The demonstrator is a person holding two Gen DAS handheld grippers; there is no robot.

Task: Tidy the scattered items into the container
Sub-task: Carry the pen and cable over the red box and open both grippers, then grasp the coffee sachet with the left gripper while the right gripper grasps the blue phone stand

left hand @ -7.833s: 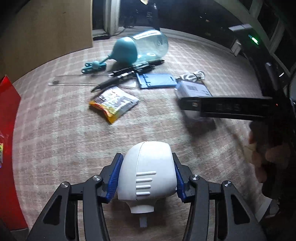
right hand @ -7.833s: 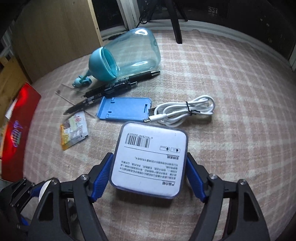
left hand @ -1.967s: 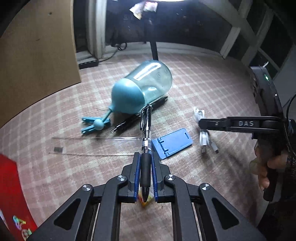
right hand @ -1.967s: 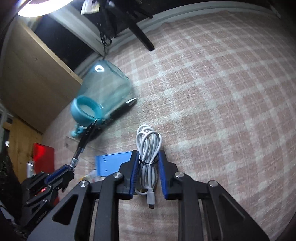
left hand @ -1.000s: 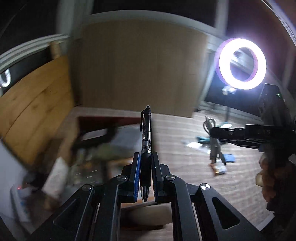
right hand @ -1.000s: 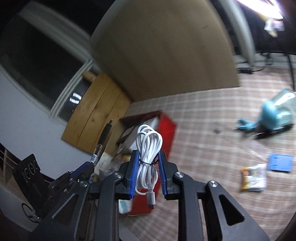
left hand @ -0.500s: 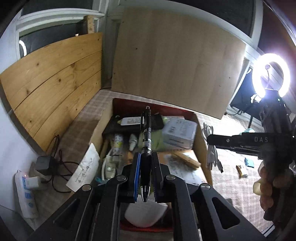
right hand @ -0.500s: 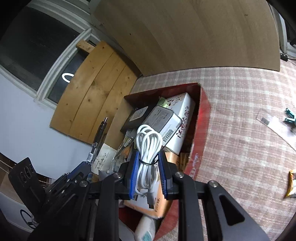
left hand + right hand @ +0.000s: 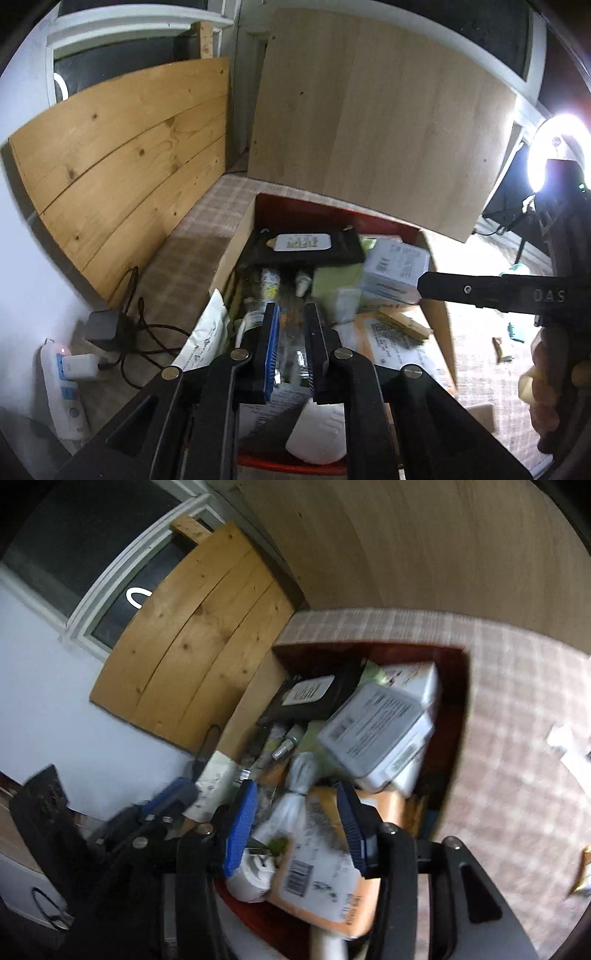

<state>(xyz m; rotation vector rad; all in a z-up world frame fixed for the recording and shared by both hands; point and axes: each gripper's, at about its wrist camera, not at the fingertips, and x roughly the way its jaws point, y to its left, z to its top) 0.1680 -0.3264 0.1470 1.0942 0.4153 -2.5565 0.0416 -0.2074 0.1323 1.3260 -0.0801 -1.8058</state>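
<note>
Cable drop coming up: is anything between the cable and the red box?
Nothing visible does. The right gripper is over the open red box, fingers opening, with the blurred white cable between them, above the clutter inside.

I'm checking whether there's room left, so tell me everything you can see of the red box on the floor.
The red box is an open-topped cardboard carton: red on its far wall and near rim, plain brown on its left inner wall. It sits on checked carpet below leaning wooden boards, crowded with boxes, tubes and papers.
</note>
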